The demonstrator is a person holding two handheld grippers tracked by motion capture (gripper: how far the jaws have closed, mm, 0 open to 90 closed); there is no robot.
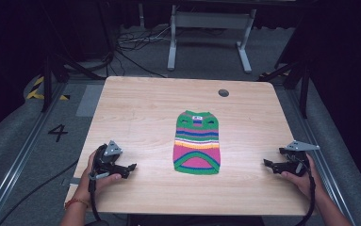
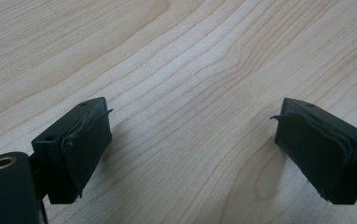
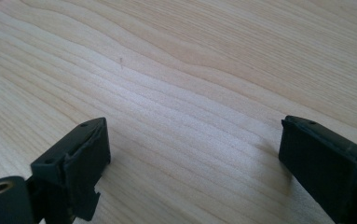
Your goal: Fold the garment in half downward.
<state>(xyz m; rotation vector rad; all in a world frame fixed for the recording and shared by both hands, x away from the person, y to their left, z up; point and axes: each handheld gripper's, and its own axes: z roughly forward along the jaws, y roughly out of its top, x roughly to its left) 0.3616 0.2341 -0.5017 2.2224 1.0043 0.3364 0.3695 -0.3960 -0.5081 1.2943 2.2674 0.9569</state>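
I see the striped knit garment (image 1: 197,142) flat mid-table, its long axis running away from me, squarely between my 2 idle grippers, left gripper (image 1: 129,168) and right gripper (image 1: 268,164) both jaws apart and empty, about equally near, on the pale wooden table (image 1: 140,108) in a dark room.

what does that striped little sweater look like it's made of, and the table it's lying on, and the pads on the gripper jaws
Striped sweater: looks like knitted yarn, matte, judging by its soft banded stripes and ribbed-looking edges; the fibre can't be told.
Table: pale wood grain with a smooth, faintly glossy finish; could be laminate rather than solid wood.
Pads on the left gripper: black, matte, seemingly rubber or tape, since the edges are frayed and peeling.
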